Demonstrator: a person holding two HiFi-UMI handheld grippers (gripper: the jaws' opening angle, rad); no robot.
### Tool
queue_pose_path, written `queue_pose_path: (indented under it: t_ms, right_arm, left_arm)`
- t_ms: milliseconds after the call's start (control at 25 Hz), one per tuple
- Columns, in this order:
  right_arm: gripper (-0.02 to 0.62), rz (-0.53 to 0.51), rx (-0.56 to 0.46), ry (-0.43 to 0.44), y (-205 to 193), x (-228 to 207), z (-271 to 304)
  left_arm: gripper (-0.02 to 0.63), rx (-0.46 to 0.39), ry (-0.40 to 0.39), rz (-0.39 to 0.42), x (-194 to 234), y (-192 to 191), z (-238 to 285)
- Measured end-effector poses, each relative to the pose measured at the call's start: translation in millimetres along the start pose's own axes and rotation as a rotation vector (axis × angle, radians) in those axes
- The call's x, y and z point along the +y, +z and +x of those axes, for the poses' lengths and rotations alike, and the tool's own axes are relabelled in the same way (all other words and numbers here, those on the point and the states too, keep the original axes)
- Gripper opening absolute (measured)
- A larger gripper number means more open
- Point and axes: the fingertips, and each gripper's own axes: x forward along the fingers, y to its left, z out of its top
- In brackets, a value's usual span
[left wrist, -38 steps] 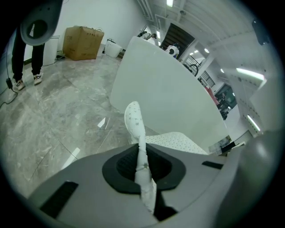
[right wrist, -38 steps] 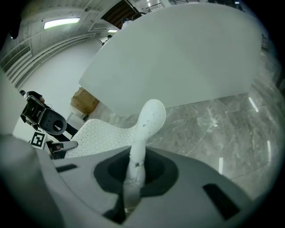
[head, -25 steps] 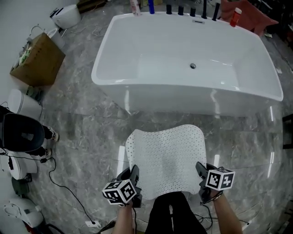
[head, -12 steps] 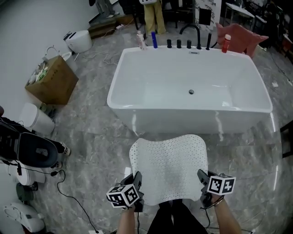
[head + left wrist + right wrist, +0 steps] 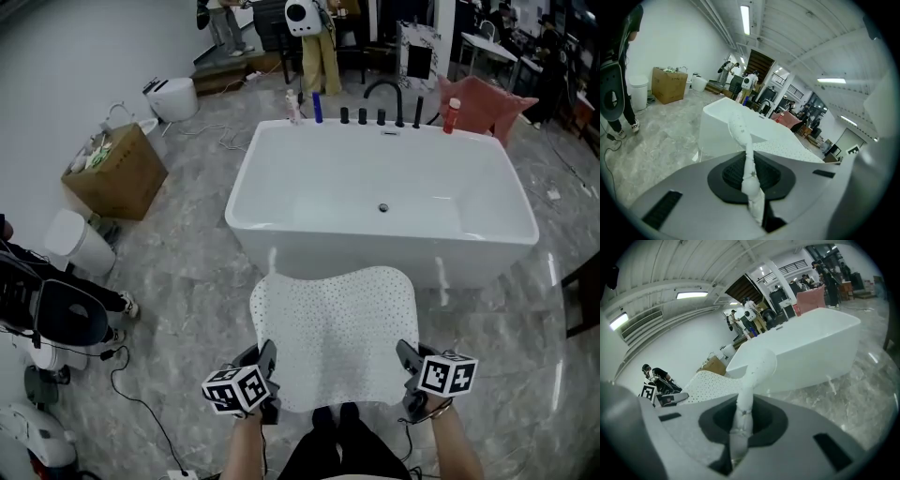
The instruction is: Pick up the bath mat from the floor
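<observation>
The white perforated bath mat (image 5: pixel 333 328) hangs lifted in front of me, stretched between both grippers, its far edge toward the bathtub. My left gripper (image 5: pixel 265 370) is shut on the mat's near left corner; in the left gripper view the pinched white edge (image 5: pixel 749 174) runs up between the jaws. My right gripper (image 5: pixel 409 368) is shut on the near right corner, and the right gripper view shows the mat's folded edge (image 5: pixel 743 418) clamped between its jaws, with the dotted sheet (image 5: pixel 712 383) spreading to the left.
A white freestanding bathtub (image 5: pixel 384 202) stands just beyond the mat, with black taps and bottles along its far rim. A cardboard box (image 5: pixel 117 173) and a white bin (image 5: pixel 80 244) sit at the left. Cables and equipment lie at the lower left on the marble floor (image 5: pixel 187 309).
Both grippers have risen with the mat held between them. The head view has tilted up, so the bathtub sits lower in the frame and more of the room behind shows.
</observation>
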Motion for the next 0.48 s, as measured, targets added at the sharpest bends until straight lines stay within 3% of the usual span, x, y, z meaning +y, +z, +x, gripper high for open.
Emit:
queue_pose_path:
  t_ms: [480]
  right_arm:
    - [0.025, -0.048, -0.093, 0.009, 25, 32, -40]
  left_arm:
    - [0.011, -0.074, -0.053, 0.035, -26, 32, -36]
